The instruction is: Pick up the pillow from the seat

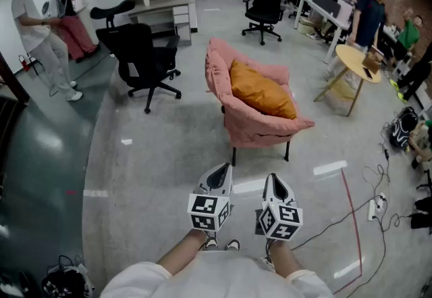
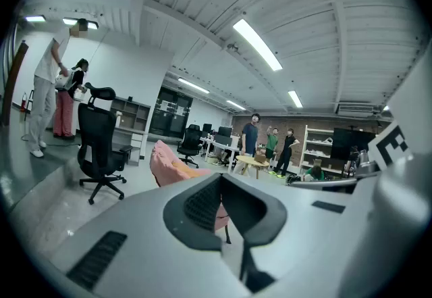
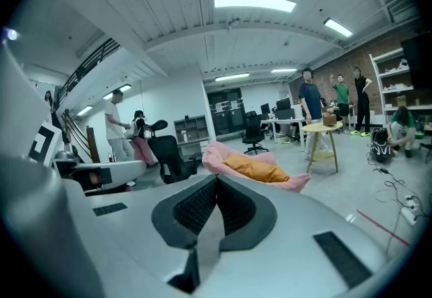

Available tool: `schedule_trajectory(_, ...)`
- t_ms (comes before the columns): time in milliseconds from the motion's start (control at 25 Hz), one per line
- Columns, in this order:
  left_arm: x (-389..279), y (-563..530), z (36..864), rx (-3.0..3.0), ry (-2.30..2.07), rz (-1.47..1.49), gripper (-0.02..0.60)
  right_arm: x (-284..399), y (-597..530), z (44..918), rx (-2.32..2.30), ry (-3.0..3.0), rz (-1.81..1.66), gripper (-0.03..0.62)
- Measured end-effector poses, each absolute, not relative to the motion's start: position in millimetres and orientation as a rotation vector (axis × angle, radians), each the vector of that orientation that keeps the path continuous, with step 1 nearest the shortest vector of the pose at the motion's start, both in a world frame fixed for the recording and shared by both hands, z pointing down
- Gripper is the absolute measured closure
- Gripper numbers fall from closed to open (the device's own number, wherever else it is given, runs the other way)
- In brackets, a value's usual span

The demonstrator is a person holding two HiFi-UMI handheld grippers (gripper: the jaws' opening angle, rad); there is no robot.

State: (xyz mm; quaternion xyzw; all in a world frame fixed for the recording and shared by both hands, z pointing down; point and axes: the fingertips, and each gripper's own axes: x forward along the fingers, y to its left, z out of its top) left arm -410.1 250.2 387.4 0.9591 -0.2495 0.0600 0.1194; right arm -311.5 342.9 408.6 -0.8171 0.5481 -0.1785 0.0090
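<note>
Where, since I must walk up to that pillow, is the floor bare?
Bare floor lies straight ahead, up to the pink chair holding the orange pillow, and leftward between it and the black office chair. The right is crowded: a cabled power strip and a round table.

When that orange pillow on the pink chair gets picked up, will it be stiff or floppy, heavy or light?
Probably floppy: the orange pillow looks plump and creased, slumped into the pink chair. It is likely light for its size, since it seems to be mostly puffy stuffing. Its matte fabric should not slip much, though if pinched at one corner the rest may droop.
</note>
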Motion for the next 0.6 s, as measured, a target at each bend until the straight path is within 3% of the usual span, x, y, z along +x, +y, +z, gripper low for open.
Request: schedule_trajectory(600,-411.5,213.1,385.1,2.842,-0.677,0.175,0.574,-306.1,317.3,409.3,-2.57,1.61,-0.562,0.563)
